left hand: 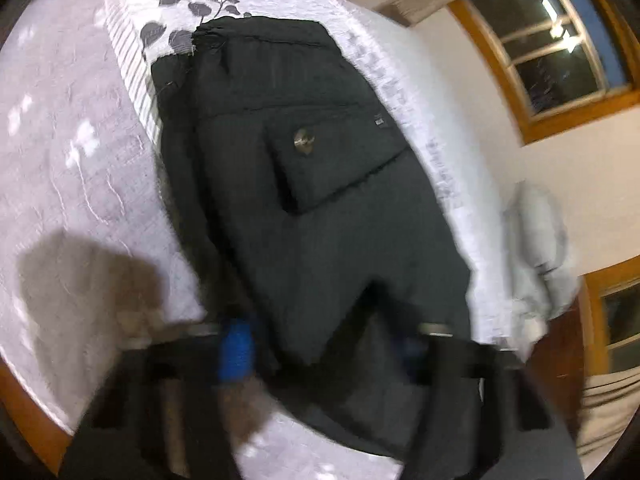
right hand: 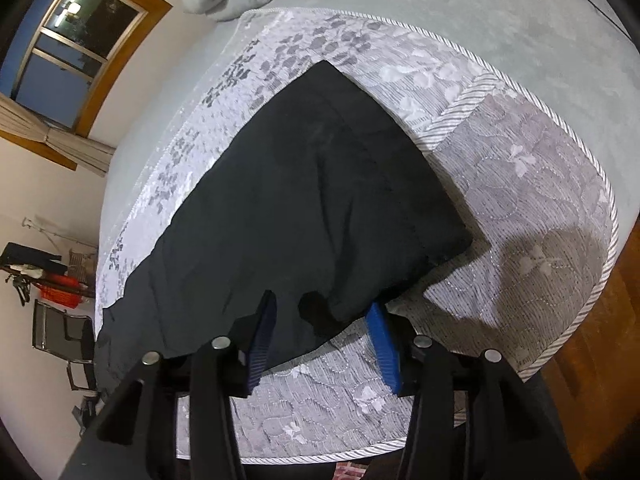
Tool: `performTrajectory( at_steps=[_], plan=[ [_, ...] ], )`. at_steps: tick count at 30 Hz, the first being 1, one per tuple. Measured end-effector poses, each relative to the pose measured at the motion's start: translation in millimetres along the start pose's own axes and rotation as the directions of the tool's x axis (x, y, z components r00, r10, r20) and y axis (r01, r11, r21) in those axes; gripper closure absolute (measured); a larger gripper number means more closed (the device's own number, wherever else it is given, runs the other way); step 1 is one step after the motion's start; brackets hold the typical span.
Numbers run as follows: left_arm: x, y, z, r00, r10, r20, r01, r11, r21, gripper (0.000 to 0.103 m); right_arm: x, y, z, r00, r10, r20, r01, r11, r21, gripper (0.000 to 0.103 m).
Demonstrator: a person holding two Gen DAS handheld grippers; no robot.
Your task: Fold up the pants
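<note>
Currently the pants (left hand: 304, 184) lie flat on the patterned bedspread (left hand: 80, 160) of the bed, button pocket (left hand: 324, 160) facing up in the left wrist view, and the right wrist view shows them already doubled, with a folded corner (right hand: 448, 240) resting near the bed's edge. Both claws work at the near hem. The right claw (right hand: 324, 340) stands partly open, its blue fingers (right hand: 262, 344) either side of the cloth edge without pressing on it. The left claw (left hand: 324, 352) is blurred; cloth lies between its fingers, but whether the pads pinch it cannot be told. Judging from this, the step in hand is taking hold of the near end for the next fold. To do it well, set each claw square to the hem, gather all layers between the pads before closing, and confirm the grip on both sides. Lift both ends together, carry them level towards the waistband (left hand: 264, 36), and lay the edges flush to prevent a skewed fold or a dropped layer
</note>
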State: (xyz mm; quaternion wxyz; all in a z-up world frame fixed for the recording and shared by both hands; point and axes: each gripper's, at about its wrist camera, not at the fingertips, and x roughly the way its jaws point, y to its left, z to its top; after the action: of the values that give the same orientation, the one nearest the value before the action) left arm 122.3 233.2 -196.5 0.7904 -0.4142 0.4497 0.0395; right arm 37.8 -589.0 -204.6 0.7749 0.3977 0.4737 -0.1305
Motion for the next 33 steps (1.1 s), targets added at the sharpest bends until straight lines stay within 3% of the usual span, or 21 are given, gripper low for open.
performTrajectory(
  at_steps=[4, 8, 11, 13, 17, 20, 25, 29, 31, 33],
  plan=[
    [-2.9, -3.9, -3.3, 0.998, -0.056, 0.033, 0.057, 0.998, -0.009, 0.086, 0.5, -1.2, -1.8, 1.0, 0.0, -0.006, 0.0, 1.0, 0.003, 0.054],
    [-10.3, -5.9, -6.1, 0.994, -0.091, 0.064, 0.093, 0.995, -0.033, 0.092, -3.3, -6.1, -3.4, 1.0, 0.013, -0.004, -0.013, 1.0, 0.019, 0.053],
    [-24.0, -10.1, -11.7, 0.982, -0.14, 0.126, 0.145, 0.989, -0.03, 0.093, -7.9, -10.7, -6.0, 0.999, 0.031, -0.006, -0.031, 0.999, 0.026, 0.049],
    [-27.6, -11.4, -13.5, 0.979, -0.141, 0.148, 0.145, 0.989, -0.017, 0.093, -11.9, -14.7, -10.1, 1.0, 0.031, -0.005, -0.031, 0.999, 0.031, 0.034],
    [-24.4, -0.5, -15.7, 0.982, -0.12, 0.144, 0.127, 0.991, -0.044, 0.093, -13.1, -29.0, -14.3, 1.0, -0.007, -0.005, 0.008, 0.997, 0.076, 0.033],
    [-23.2, 1.2, -15.0, 0.984, -0.105, 0.143, 0.111, 0.993, -0.034, 0.093, -8.2, -47.2, -13.8, 0.999, 0.042, -0.01, -0.04, 0.985, 0.168, 0.033],
    [-17.8, -4.2, -14.5, 0.989, -0.069, 0.134, 0.072, 0.997, -0.017, 0.093, 4.0, -53.0, -9.2, 0.995, 0.096, 0.006, -0.095, 0.969, 0.229, 0.017],
    [-11.8, -5.8, -12.2, 0.991, -0.045, 0.123, 0.046, 0.999, -0.009, 0.09, 10.7, -43.9, -7.7, 0.997, 0.076, 0.028, -0.08, 0.976, 0.202, 0.019],
    [-7.7, -4.2, -12.1, 0.993, -0.031, 0.117, 0.032, 0.999, -0.008, 0.087, 12.4, -38.9, -5.1, 0.993, 0.111, 0.05, -0.118, 0.977, 0.18, 0.03],
    [-3.3, -3.3, -12.2, 0.994, -0.022, 0.111, 0.024, 1.0, -0.013, 0.084, 21.9, -33.4, 3.9, 0.993, 0.117, 0.032, -0.121, 0.978, 0.172, 0.03]
  ],
)
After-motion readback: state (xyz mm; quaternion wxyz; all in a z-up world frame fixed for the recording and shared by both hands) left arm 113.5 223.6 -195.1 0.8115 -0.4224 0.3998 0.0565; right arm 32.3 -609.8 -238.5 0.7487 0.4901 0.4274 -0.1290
